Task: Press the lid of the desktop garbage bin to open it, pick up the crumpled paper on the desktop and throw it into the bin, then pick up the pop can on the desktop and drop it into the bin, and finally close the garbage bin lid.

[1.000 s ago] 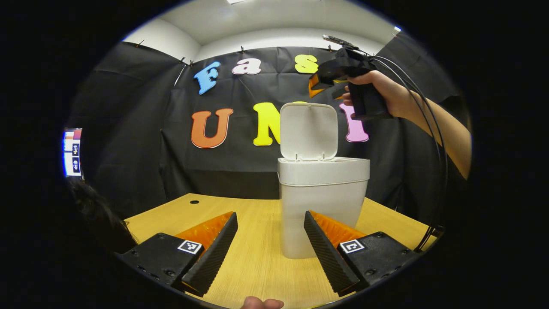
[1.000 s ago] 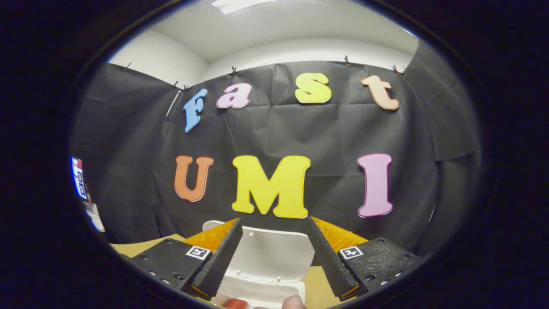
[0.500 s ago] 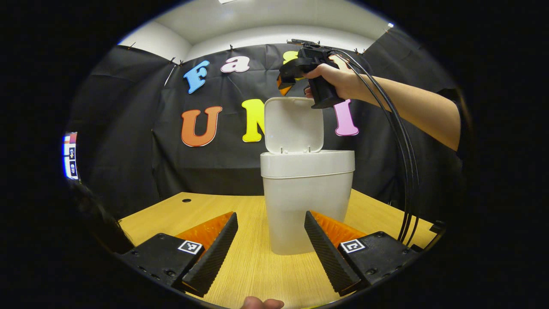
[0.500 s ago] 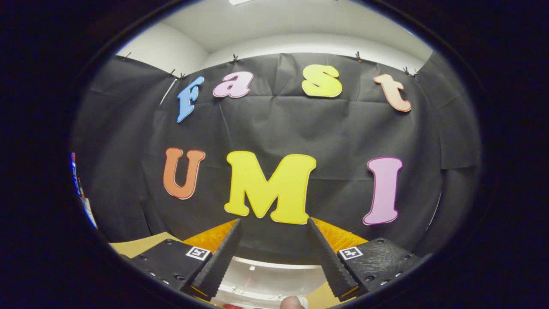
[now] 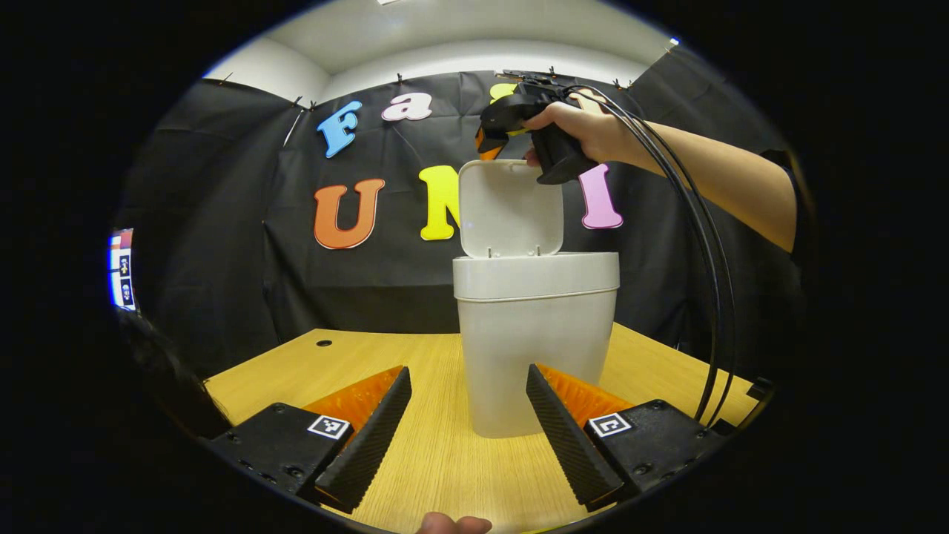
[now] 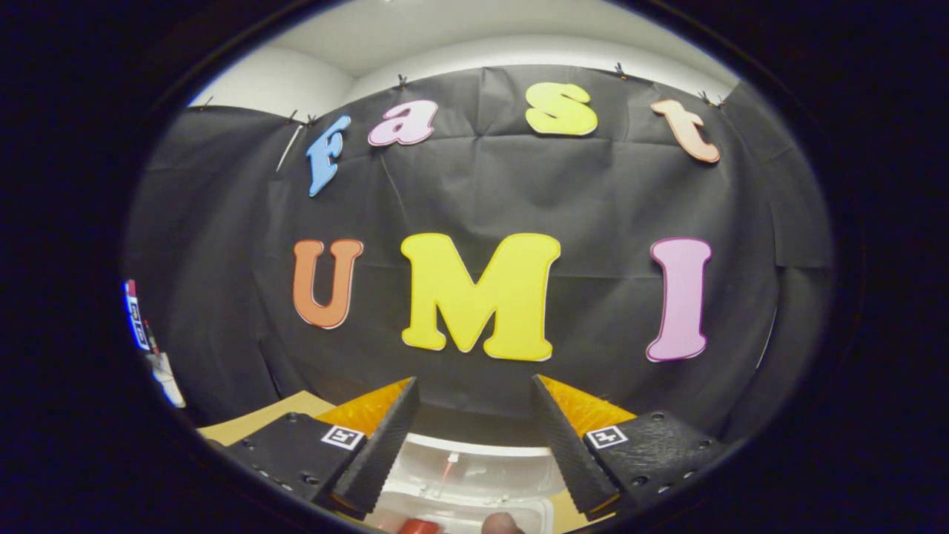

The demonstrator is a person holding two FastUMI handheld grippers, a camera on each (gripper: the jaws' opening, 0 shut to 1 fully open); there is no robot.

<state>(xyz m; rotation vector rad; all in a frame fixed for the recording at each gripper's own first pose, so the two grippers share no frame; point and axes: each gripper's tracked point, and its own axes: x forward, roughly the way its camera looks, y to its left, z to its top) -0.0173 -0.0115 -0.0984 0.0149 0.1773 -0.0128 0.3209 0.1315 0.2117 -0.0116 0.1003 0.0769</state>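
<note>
In the left gripper view the left gripper [image 5: 467, 415] sits low at 6 o'clock, its two fingers spread wide with nothing between them but bare wood; it touches nothing. Straight ahead of it, toward 12 o'clock, the garbage bin [image 5: 535, 348] stands upright on the table [image 5: 311, 371], its base showing in the gap between the fingers yet clear of them. The bin's lid [image 5: 509, 209] is raised upright at the back rim, its inner face turned toward the camera. Up at 1 o'clock a hand [image 5: 586, 133] holds the right gripper [image 5: 485, 144] just above the lid's top edge; from this angle I cannot tell whether it touches the lid, nor how far its fingers stand apart there. Two black cables [image 5: 704, 259] hang from that gripper and loop down the 3 o'clock side. In the right gripper view the right gripper [image 6: 474, 445] has its fingers set wide apart and grips nothing; between and below them, at 6 o'clock, lies the pale lid [image 6: 474, 475], seen from above, and at the very bottom edge a red object [image 6: 419, 526] peeks in, too cut off to name. The crumpled paper and the pop can cannot be made out. The table is light wood with a small dark hole [image 5: 324, 343] near its far edge at 10 o'clock. Behind it hangs the black cloth wall [image 5: 222, 245], with a white wall and ceiling [image 5: 474, 44] above it.
</note>
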